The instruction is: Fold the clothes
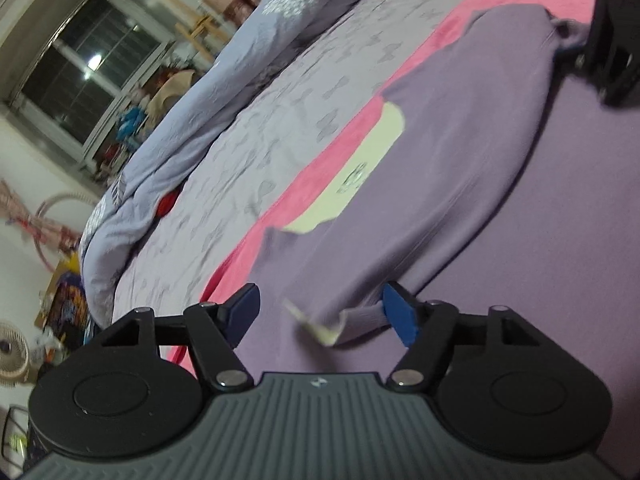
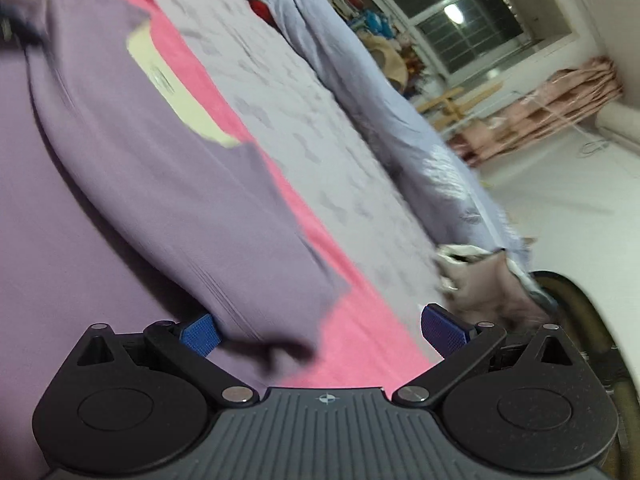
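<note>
Left gripper and right gripper both stand with jaws spread, a folded edge of the purple garment between each pair, flap doubled over on the pink blanket; likely mid-fold, next smoothing or regripping

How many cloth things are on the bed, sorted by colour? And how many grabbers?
Purple shirt: 1
Pink blanket: 1
Lilac sheet: 1
Blue quilt: 1
Grabbers, left and right: 2
Total: 6
</note>
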A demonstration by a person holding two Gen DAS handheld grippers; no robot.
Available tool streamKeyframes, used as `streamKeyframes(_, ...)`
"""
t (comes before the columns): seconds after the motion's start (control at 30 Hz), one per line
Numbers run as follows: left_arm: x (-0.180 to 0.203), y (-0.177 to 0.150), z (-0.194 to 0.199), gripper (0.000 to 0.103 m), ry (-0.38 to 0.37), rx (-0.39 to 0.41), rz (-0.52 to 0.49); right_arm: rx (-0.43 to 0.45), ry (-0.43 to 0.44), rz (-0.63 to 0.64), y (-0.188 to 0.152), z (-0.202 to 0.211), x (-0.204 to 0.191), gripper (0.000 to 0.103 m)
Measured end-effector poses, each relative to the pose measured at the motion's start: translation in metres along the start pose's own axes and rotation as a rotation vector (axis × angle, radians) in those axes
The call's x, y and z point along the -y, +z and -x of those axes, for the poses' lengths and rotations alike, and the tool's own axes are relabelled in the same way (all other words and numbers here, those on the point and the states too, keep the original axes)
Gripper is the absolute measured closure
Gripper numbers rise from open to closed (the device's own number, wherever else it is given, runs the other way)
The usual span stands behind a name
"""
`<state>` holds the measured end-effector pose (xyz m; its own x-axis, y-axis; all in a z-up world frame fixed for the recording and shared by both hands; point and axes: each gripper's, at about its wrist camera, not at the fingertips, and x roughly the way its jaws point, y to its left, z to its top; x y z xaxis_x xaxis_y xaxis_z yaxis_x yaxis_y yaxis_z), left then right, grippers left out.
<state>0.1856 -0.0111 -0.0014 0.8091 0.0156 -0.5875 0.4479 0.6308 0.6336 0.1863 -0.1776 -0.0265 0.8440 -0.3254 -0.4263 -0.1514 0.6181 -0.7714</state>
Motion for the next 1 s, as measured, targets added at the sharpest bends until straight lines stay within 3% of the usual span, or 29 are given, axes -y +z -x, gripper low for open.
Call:
streamKeyframes(0.13,-0.016,-0.011,0.004,0.031,0.033,-0.057,0.040,-0.091,-0.007,-0.091,-0.028,-0.006,0.028,0.000)
streamKeyframes(0.23,-0.017,-0.008,0.015,0.031,0.044,-0.041,-0.002,-0.049,0.008,-0.073,-0.031,0.001,0.027,0.000)
streamKeyframes(0.33,-0.018,-0.001,0.031,0.028,-0.054,0.031,-0.044,0.013,0.031,-0.010,-0.024,0.011,0.014,0.000)
streamKeyframes(0.47,-0.056,0.009,0.030,0.028,-0.243,0.021,0.292,-0.008,0.068,-0.063,-0.019,0.011,0.014,0.000)
streamKeyframes(0.57,-0.097,-0.002,0.011,0.026,-0.477,-0.009,0.697,-0.033,0.082,-0.116,-0.020,0.008,0.018,0.000)
streamKeyframes(0.63,-0.109,-0.010,-0.006,0.026,-0.548,-0.054,0.860,-0.037,0.091,-0.136,-0.023,0.008,0.020,0.000)
streamKeyframes(0.7,-0.113,-0.018,-0.021,0.027,-0.539,-0.124,0.938,-0.038,0.095,-0.142,-0.023,0.008,0.020,0.000)
streamKeyframes(1.0,-0.119,-0.024,-0.023,0.028,-0.536,-0.109,0.988,-0.046,0.096,-0.178,-0.025,0.007,0.019,0.000)
